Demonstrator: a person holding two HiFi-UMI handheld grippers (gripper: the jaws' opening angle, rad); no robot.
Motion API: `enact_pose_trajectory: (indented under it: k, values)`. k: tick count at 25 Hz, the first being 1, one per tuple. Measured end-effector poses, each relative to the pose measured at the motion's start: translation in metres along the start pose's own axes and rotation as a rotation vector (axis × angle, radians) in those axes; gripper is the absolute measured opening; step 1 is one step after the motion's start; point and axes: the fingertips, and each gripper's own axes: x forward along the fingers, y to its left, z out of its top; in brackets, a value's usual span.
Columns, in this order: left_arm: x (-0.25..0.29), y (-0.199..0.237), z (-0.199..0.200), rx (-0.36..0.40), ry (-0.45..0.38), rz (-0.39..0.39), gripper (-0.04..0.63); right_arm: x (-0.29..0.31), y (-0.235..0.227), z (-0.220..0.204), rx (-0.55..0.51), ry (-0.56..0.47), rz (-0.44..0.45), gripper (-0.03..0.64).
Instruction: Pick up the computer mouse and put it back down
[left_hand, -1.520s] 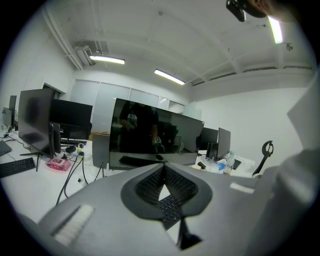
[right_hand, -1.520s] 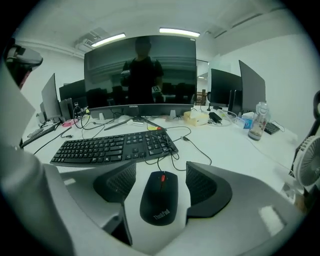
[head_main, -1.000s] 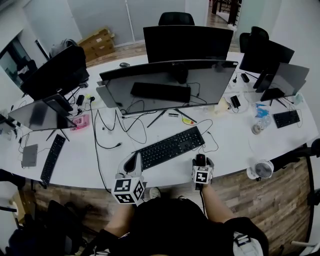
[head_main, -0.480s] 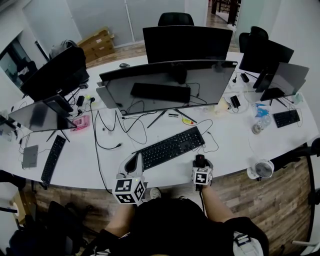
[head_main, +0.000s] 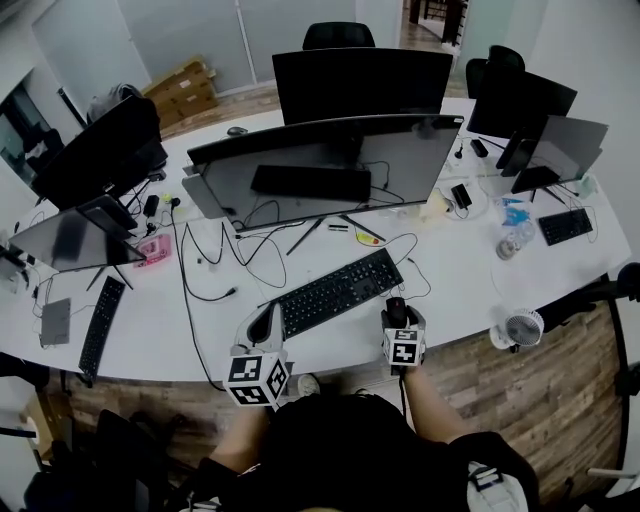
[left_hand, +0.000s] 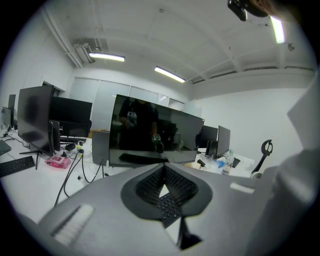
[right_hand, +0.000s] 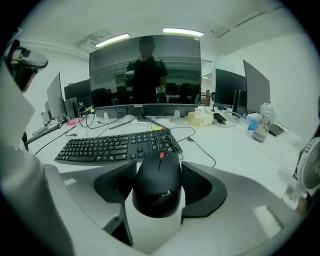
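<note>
**mouse hold: slip and snag risks**

status: the right gripper (right_hand: 159, 176) has its jaws closed on the computer mouse (right_hand: 157, 192), one pad on each side at 3 and 9 o'clock. the mouse sits just short of the keyboard (right_hand: 112, 145), which lies at 12 o'clock from it. whether the mouse is off the desk (right_hand: 240, 145) can't be told. the left gripper (left_hand: 164, 192) has its jaws together w/ nothing in them; it idles at 9 o'clock from the right one.

risks, as judged from here:
- slip. the mouse shell is smooth and rounded, so it may squirt fwd or drop if you ease the grip or tilt.
- snag. a cable (right_hand: 161, 141) crosses the keyboard's end at 12 o'clock. if it belongs to the mouse (unclear), a high lift would drag it.
- edge. the desk's near edge is close at 6 o'clock, so don't set down toward yourself.
- impact. lower flat and open only once the base is seated.
</note>
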Motion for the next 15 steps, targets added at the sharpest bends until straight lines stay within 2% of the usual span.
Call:
enact_pose_trajectory:
  k: [5, 15]
  values:
    - [0.007, -0.005, 0.003, 0.005, -0.005, -0.028, 0.054, -0.022, -0.002, 0.045, -0.003, -0.119, -0.001, 0.279]
    - [0.021, -0.019, 0.01, 0.01, -0.018, -0.084, 0.054, -0.1, -0.017, 0.166, 0.007, -0.452, -0.03, 0.278]
